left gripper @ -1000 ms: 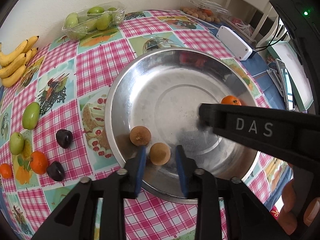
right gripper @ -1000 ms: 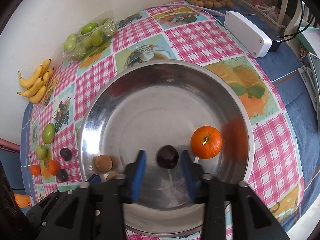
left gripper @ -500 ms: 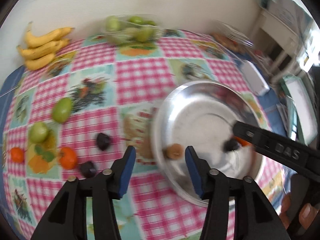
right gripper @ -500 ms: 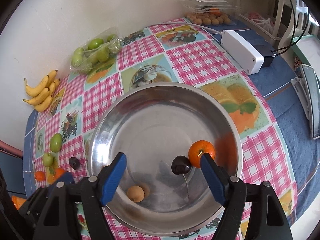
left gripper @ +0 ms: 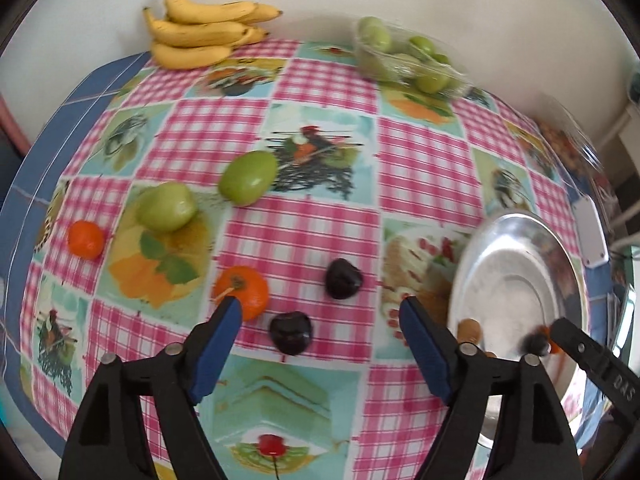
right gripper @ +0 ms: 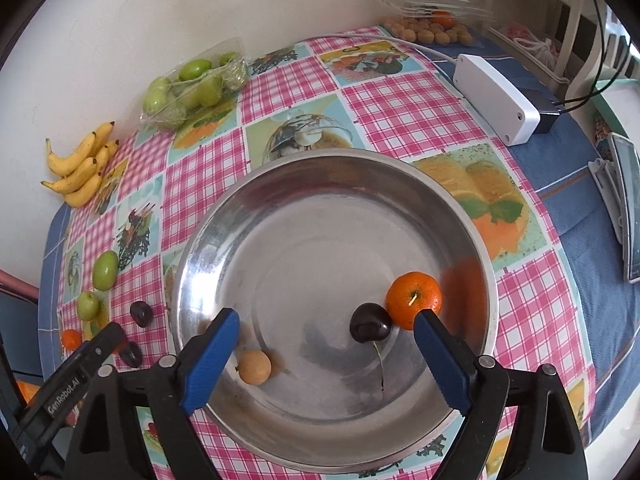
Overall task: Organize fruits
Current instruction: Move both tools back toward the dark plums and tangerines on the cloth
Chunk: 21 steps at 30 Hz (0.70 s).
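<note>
Two grippers, both letting go at once! Over on the left, the left gripper [left gripper: 320, 308] has swung away from the steel bowl [left gripper: 516, 276] and out over the checked tablecloth [left gripper: 304, 240], jaws spreading wide and empty; the small tan fruit [right gripper: 255, 366] it was pinching a second ago now lies loose on the bowl floor. Ahead of it wait a mandarin [left gripper: 242, 291] by its left finger and two dark cherries [left gripper: 291, 333] between the fingers, with green fruits [left gripper: 247, 177] and a second mandarin [left gripper: 85, 239] further off. Moving right, the right gripper [right gripper: 326, 326] hangs above the bowl, jaws opening too, nothing clamped: its cherry [right gripper: 370, 327] sits released, touching the mandarin already in the bowl [right gripper: 414, 299]. So three pieces are delivered, and the left looks set to collect a cherry next.
</note>
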### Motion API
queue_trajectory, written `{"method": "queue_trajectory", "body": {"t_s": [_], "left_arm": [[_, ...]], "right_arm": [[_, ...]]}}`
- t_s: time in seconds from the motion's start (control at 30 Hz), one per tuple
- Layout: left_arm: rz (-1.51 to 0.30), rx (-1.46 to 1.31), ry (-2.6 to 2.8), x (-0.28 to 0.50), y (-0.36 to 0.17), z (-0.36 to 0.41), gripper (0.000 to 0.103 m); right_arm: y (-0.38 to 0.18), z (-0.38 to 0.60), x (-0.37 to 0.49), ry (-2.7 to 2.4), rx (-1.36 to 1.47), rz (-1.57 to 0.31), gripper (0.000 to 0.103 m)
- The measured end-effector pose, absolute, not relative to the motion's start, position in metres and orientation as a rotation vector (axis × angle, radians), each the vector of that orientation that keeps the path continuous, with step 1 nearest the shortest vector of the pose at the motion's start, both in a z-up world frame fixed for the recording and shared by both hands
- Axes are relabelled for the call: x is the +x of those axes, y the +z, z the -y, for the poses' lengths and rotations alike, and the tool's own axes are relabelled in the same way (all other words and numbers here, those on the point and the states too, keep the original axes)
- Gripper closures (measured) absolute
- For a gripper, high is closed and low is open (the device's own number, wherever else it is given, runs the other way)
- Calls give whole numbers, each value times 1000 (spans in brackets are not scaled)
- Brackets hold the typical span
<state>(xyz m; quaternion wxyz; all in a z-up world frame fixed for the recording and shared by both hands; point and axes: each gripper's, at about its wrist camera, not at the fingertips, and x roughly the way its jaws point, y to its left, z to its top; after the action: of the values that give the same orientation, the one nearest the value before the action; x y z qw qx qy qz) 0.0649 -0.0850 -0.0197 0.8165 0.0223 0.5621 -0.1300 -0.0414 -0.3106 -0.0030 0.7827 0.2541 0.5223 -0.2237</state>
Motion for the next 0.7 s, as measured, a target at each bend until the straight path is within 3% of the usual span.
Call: {"method": "queue_trajectory", "body": {"t_s": [0.27,0.33,0.37,0.4,0.7], "left_arm": [[-1208,11,-236,72,-22,71,20],[-1202,6,-229,73,-21,69,14],[-1198,6,-221,73,-21,68,9],[-1197,5,-216,74,-22,67,8],[-1206,11,-197,77,-25,61,8]], "right_arm": [[-3,303,-36,-464,521,-1139,12],[-3,302,-36,-462,519,-1138,11],[-3,302,-35,-458,519,-1134,4],[-3,301,-35,-455,517,-1128,0],[-6,295,-32,-441,484,-1136,0]]}}
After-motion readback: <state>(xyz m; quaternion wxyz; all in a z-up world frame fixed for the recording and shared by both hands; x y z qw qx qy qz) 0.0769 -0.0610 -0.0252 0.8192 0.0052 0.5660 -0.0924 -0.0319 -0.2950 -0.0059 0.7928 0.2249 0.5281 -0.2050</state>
